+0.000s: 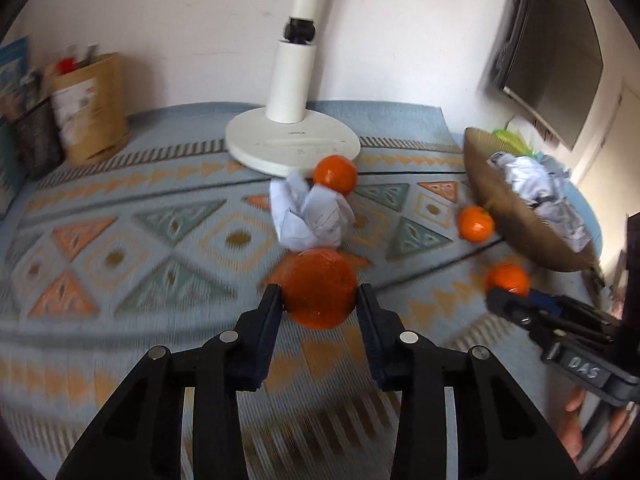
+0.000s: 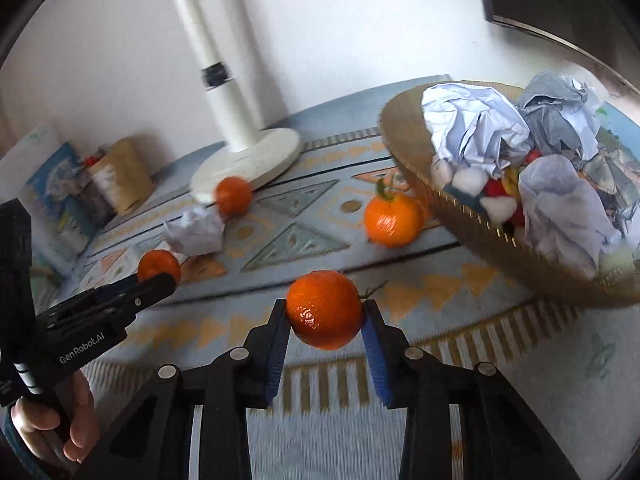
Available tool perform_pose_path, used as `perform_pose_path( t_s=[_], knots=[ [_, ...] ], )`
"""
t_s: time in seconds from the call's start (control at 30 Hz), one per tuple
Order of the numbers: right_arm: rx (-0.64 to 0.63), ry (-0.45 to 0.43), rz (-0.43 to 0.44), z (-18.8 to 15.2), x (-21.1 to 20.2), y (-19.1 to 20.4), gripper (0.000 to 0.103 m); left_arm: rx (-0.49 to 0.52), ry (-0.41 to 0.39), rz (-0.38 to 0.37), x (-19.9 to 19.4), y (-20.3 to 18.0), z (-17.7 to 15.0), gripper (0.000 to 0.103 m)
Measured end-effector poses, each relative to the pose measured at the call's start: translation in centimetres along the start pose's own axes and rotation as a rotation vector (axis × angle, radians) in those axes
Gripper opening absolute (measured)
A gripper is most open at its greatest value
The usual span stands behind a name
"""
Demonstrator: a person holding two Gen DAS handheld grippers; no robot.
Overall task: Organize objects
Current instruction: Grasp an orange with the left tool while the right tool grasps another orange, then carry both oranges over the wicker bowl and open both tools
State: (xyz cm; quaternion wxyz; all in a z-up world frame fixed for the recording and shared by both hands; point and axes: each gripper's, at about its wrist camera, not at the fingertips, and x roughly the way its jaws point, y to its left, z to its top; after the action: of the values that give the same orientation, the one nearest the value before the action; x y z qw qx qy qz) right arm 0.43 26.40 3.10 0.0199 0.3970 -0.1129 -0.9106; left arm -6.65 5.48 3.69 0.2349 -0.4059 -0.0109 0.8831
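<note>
My left gripper (image 1: 319, 293) is shut on a mandarin (image 1: 319, 288) just above the patterned cloth; it also shows in the right wrist view (image 2: 159, 265). My right gripper (image 2: 325, 309) is shut on another mandarin (image 2: 325, 309), seen in the left wrist view (image 1: 508, 278). Two more mandarins lie loose: one by the lamp base (image 1: 335, 174) (image 2: 233, 196), one beside the basket (image 1: 475, 224) (image 2: 392, 220). A crumpled paper ball (image 1: 310, 216) (image 2: 196, 232) lies between them. The woven basket (image 1: 516, 232) (image 2: 452, 208) at the right holds crumpled paper and small colourful items.
A white lamp with a round base (image 1: 292, 144) (image 2: 248, 164) stands at the back. A brown paper bag (image 1: 94, 108) and books stand at the back left. A dark monitor (image 1: 556, 48) hangs at the right. The patterned cloth (image 1: 140, 240) covers the table.
</note>
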Motion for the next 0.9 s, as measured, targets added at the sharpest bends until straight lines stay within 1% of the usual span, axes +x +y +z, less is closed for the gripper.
perform_pose_path(
  t_s=[0.1, 0.17, 0.27, 0.37, 0.43, 0.47, 0.5, 0.57, 0.67, 0.77, 0.8, 0.83, 0.87, 0.9],
  knots=[
    [-0.068, 0.01, 0.025, -1.2, -1.5, 0.1, 0.035, -0.074, -0.028, 0.017, -3.1, -0.3, -2.2, 0.035],
    [-0.106, 0.026, 0.042, -1.9, -2.2, 0.2, 0.035, -0.13, -0.04, 0.041, -4.9, -0.3, -4.1, 0.035],
    [-0.176, 0.034, 0.056, -3.0, -2.7, 0.5, 0.035, -0.189, -0.057, 0.076, -6.3, 0.0, -6.4, 0.035],
    [-0.204, 0.034, 0.089, -3.7, -2.9, 0.8, 0.035, -0.202, -0.066, 0.08, -6.8, -0.2, -8.4, 0.035],
    [-0.209, 0.045, 0.093, -4.0, -2.7, 0.8, 0.035, -0.203, -0.036, 0.072, -6.4, -0.3, -9.1, 0.035],
    [-0.21, 0.058, 0.084, -4.1, -2.4, 0.8, 0.036, -0.206, -0.023, 0.067, -6.2, -0.3, -9.4, 0.035],
    [-0.21, 0.065, 0.082, -4.1, -2.2, 0.8, 0.036, -0.2, -0.028, 0.07, -6.4, -0.5, -9.5, 0.035],
    [-0.215, 0.073, 0.097, -4.1, -2.2, 0.9, 0.036, -0.187, -0.011, 0.057, -6.3, -0.9, -9.6, 0.036],
    [-0.235, 0.104, 0.106, -4.3, -1.6, 1.2, 0.036, -0.2, -0.01, 0.053, -6.2, -0.8, -9.7, 0.038],
    [-0.243, 0.114, 0.111, -4.3, -1.3, 1.3, 0.036, -0.184, -0.002, 0.042, -6.1, -1.0, -9.7, 0.046],
    [-0.239, 0.124, 0.116, -4.3, -1.2, 1.2, 0.038, -0.175, 0.0, 0.04, -6.0, -1.1, -9.6, 0.052],
    [-0.235, 0.125, 0.128, -4.3, -1.2, 1.2, 0.043, -0.165, 0.003, 0.03, -5.9, -1.3, -9.6, 0.058],
    [-0.235, 0.125, 0.132, -4.3, -1.3, 1.2, 0.051, -0.161, 0.004, 0.014, -5.9, -1.4, -9.6, 0.074],
    [-0.238, 0.121, 0.123, -4.3, -1.3, 1.3, 0.057, -0.162, 0.004, 0.015, -5.9, -1.5, -9.6, 0.086]
  ],
)
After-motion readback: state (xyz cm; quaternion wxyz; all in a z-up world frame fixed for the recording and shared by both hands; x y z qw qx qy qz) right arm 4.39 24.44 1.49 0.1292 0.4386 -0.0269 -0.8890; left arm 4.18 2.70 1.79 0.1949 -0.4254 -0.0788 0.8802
